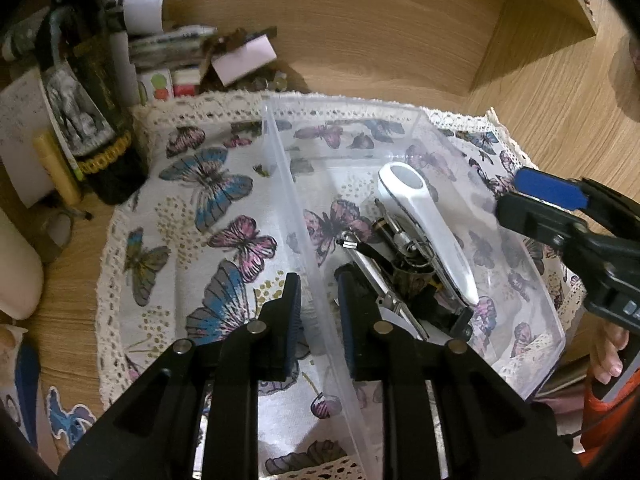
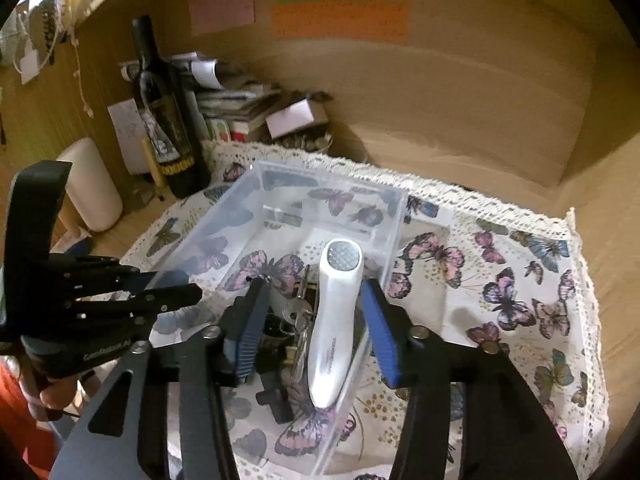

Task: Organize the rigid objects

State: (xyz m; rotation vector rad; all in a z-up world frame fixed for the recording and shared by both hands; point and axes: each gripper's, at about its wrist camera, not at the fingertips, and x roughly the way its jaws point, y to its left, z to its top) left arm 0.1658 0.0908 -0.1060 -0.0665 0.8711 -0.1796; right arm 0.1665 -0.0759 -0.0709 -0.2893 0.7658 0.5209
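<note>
**Items gathered in the bin, little left in sight to sort**

The clear plastic bin [image 2: 280,184] sits on the butterfly-print cloth [image 2: 520,288] and already holds what look like the task's objects. A white handheld device [image 2: 334,328] lies lengthwise inside it, its grey round end pointing toward the far wall. Beside and partly under it is a tangle of keys [image 2: 296,316] and small dark metal pieces, one of which looks like a corkscrew [image 1: 384,276], though the pile is too cluttered to be sure.

The left gripper [image 1: 318,312] has its jaws apart, straddling the bin's near-left wall, one finger outside and one inside; whether the pads touch the plastic I cannot tell. The right gripper [image 2: 316,324] hangs over the bin with its jaws spread either side of the white device, apparently holding nothing.

The cloth around the bin shows no loose rigid item, so I judge the collecting mostly finished; what may remain is moving the bin or tidying it.

Further out, a dark wine bottle [image 2: 164,116], a heap of papers and boxes [image 2: 240,104] and a white cylinder [image 2: 92,184] crowd the wooden desk's [image 1: 540,112] back corner.
</note>
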